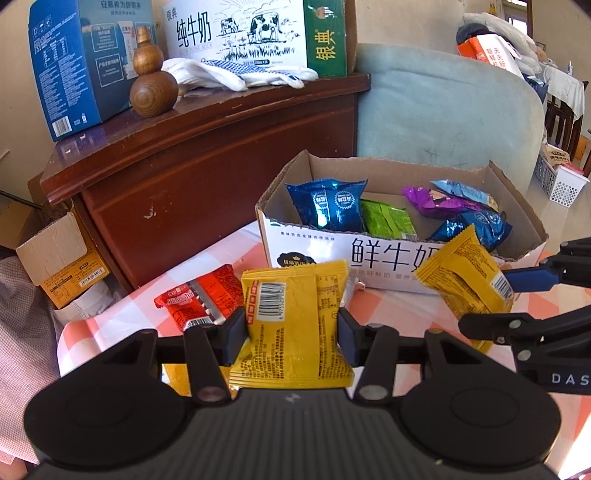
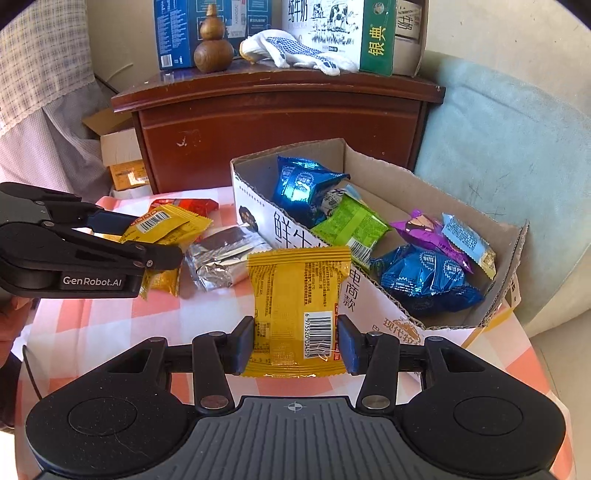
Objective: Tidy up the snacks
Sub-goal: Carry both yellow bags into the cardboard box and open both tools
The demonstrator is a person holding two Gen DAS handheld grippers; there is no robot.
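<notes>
Jaws of both handheld grippers are clamped on yellow foil snack packets above a surface (image 2: 110,325) covered in a pink-and-white checked cloth. The left gripper (image 1: 291,332) pinches its flat yellow packet (image 1: 291,325) by both side edges, barcode facing the camera, the pads (image 1: 236,338) closed in only as far as the packet's width. The right gripper (image 2: 295,341) holds a second yellow packet (image 2: 297,306) the same way, its barcode low beside the right-hand pad.

Seen from the left wrist camera, the right gripper (image 1: 491,295) reaches in from the right edge, its packet (image 1: 465,273) tilted just in front of the box wall. Seen from the right wrist camera, the left gripper (image 2: 147,236) enters from the left with its packet (image 2: 162,221) over the cloth.

On the cloth near the left gripper lie a red snack packet (image 1: 199,299) and a crumpled silver foil packet (image 2: 225,258), the latter touching the box's front wall.

Beyond them stands an open-topped cardboard milk box (image 1: 369,254) printed with large black characters. Inside it sit two shiny blue packets (image 1: 328,203) (image 1: 476,229), a green packet (image 1: 388,221), a purple packet (image 1: 436,201) and a pale blue packet (image 1: 465,192).

Behind the box rise a dark red wooden cabinet (image 1: 221,147) and a light green upholstered chair back (image 1: 443,110). On the cabinet top stand a brown wooden gourd (image 1: 151,77), white dotted work gloves (image 1: 240,74), a blue carton (image 1: 81,62) and a white-and-green milk carton (image 1: 258,33).
</notes>
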